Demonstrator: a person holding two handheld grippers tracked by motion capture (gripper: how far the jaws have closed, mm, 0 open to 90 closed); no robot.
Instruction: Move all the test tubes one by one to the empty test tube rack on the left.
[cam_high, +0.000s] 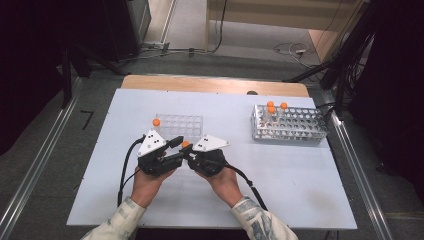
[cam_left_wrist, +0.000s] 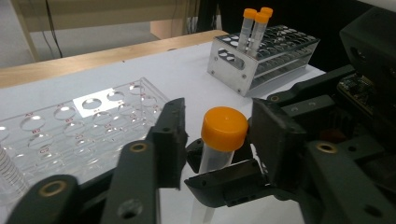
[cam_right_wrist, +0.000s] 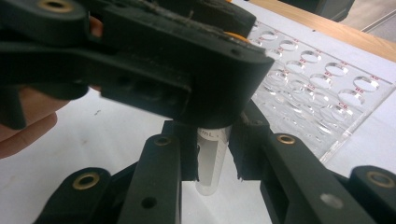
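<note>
Near the front edge of the white desk (cam_high: 300, 190), two hand-held grippers are brought together around one small tube (cam_left_wrist: 215, 156) with an orange cap (cam_left_wrist: 224, 128); the tube is held upright just above the desk, in front of the clear plastic rack (cam_high: 181, 125).

The right hand-held gripper (cam_right_wrist: 215, 156) is clenched on the clear body of the tube, low on it, with a pad pressed against each side; in the left gripper view its black jaws are seen gripping the tube beneath the cap.

The left hand-held gripper (cam_left_wrist: 217, 135) is placed around the orange cap; its right pad is seen against the cap, while a narrow gap appears beside the left one, so whether the cap is truly grasped cannot be told.

Just beyond the hands, the clear plastic rack is laid flat on the desk; one tube with an orange cap (cam_high: 156, 122) is stood at its left end.

Farther off to the right, a metal rack (cam_high: 290, 125) is stood on the desk, well apart from the hands; three tubes with orange caps (cam_high: 272, 107) are held upright in its left end.
</note>
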